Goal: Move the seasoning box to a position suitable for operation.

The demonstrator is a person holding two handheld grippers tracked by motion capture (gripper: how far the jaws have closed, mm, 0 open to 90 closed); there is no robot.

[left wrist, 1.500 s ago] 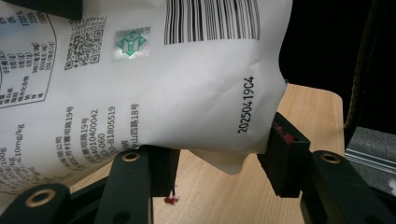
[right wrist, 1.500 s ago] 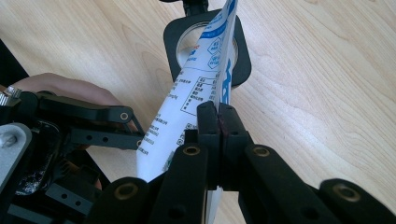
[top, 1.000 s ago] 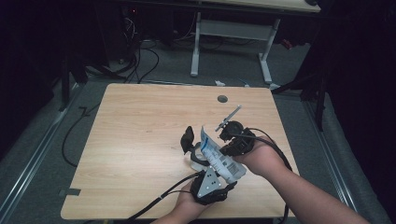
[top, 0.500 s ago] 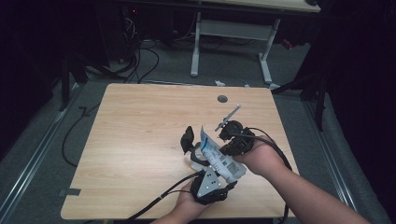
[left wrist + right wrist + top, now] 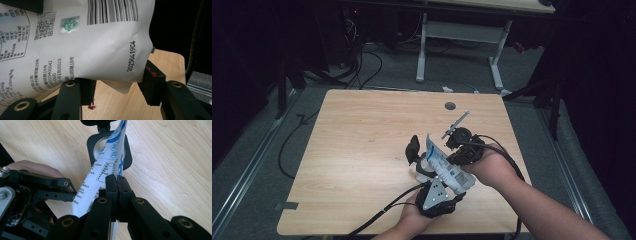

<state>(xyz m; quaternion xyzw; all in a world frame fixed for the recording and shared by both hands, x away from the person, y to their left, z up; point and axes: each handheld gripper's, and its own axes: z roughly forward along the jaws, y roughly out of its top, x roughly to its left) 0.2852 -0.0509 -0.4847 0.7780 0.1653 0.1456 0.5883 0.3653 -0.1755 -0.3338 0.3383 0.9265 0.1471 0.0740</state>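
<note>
Packet point(image 5: 446, 167) was gripped between both grippers, left gripper point(image 5: 424, 162) near its bottom, right gripper point(image 5: 451, 161) pinching its right edge.

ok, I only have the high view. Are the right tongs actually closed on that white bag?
Observer: Yes. In the right gripper view the right tongs are shut flat on a thin edge of the bag.
Operator: And the left?
Observer: The left tongs stand wide with the bag's lower end between them. One pad presses on its side edge.
Operator: Any print facing the left camera?
Observer: A barcode and a printed date code.
Operator: What's past the bag?
Observer: A black holder with a round opening, on the table just behind the bag's far edge.
</note>
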